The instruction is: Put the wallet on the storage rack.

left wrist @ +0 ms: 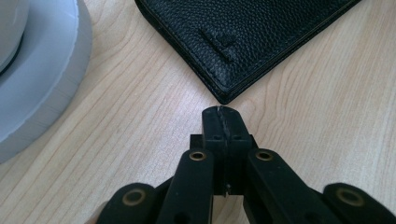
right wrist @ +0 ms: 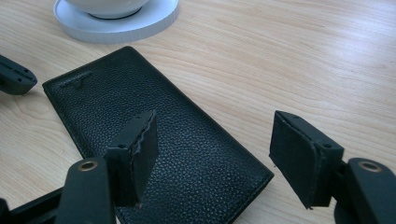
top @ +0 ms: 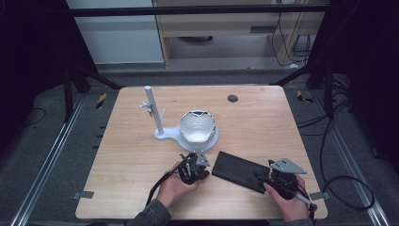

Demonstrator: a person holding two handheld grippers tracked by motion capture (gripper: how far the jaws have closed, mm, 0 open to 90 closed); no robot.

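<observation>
Toward the far left of the counter (top: 131,155) stood a white stand (top: 157,120) with a thin post, and on its round base sat a white bowl (top: 198,126). Nearer my edge, my left tool (top: 194,168) was clenched with nothing between its jaws, its tip resting just short of the near corner of the black leather wallet (top: 236,170). The wallet lay flat and closed on the counter, between my two hands, angled toward the near right corner. My right tool (right wrist: 212,156) was released, jaws spread above the wallet's near right end, one jaw over the leather and the other over bare wood, pressing on nothing.

I judged the risks this way: if I closed the right tool from there, the jaws could scrape over the flat cover without catching an edge and shove the wallet away. If I pushed with the clenched left tip, the wallet could skid or spin toward the stand and knock the bowl.
</observation>
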